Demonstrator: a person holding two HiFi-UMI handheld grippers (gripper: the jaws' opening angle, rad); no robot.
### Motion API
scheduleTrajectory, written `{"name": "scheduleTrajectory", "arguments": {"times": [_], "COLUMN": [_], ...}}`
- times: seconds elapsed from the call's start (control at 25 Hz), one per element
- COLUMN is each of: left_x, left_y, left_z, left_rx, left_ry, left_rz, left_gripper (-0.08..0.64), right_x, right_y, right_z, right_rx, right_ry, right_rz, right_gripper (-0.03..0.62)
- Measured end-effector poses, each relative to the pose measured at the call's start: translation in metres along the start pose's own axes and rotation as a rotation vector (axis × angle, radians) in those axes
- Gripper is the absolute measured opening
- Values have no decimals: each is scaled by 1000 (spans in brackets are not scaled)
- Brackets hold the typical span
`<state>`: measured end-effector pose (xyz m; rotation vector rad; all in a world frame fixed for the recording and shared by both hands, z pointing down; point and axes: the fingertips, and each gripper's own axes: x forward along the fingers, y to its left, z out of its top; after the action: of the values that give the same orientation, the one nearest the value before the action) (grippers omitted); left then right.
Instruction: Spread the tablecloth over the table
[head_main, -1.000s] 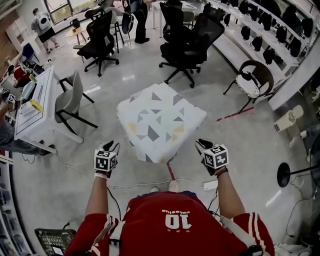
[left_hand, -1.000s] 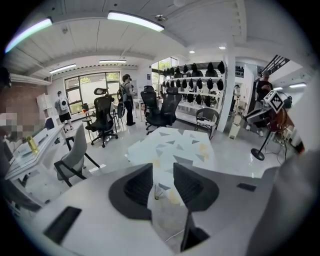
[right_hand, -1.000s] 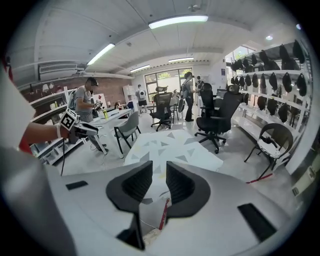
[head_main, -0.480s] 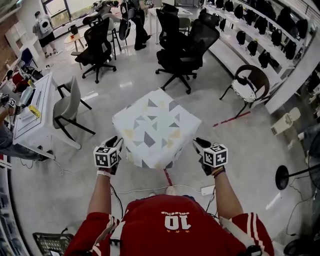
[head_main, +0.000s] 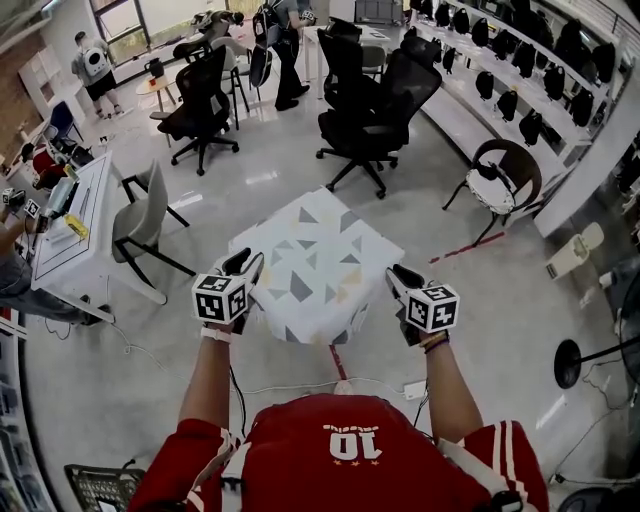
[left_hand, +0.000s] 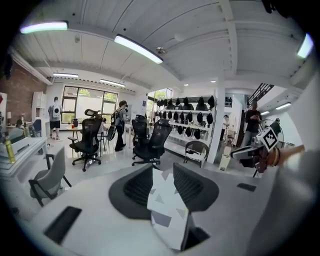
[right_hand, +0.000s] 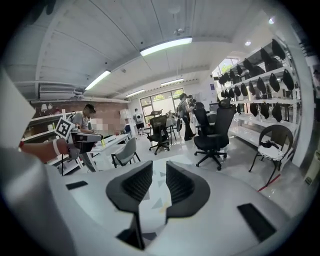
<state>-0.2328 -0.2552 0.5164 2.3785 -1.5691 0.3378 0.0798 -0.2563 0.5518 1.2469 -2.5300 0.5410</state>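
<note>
Tablecloth (head_main: 315, 265), white with grey and yellow triangles, sits dead centre of the head view. It's draped into a boxy shape with its sides hanging down, and whatever's under it is fully covered, so I can't actually see the table. I've got it by both near corners. My left gripper (head_main: 243, 265) is pinching the near-left edge, and its own view shows a strip of the patterned fabric clamped between the jaws. My right gripper (head_main: 398, 276) is on the near-right edge, with cloth nipped between its jaws too. Toward the top of the frame there are black office chairs (head_main: 375, 95). A grey chair (head_main: 140, 205) and a white desk (head_main: 70, 225) are over at the left, and a red floor line (head_main: 470, 243) runs off to the right.
</note>
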Motion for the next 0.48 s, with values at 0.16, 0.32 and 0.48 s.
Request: {"name": "scheduleTrajectory", "arguments": {"times": [0.16,0.32,0.48], "left_x": [2,-1,-8], "left_y": [-23,-48,-68], "left_z": [32,65,95], "left_rx": [16,12,59], "left_ry": [-49,-111,-175], "left_rz": [-30,-66,-78], "left_gripper": [135,135,125], "right_x": [-5,-11,-20], "right_y": [5,10,19], "right_z": [27,48,75], "right_rx": [-23,-40,-61], "right_ry": [-64,-111,-178], "right_rz": [-7,-7,1], "right_gripper": [84,84,84]}}
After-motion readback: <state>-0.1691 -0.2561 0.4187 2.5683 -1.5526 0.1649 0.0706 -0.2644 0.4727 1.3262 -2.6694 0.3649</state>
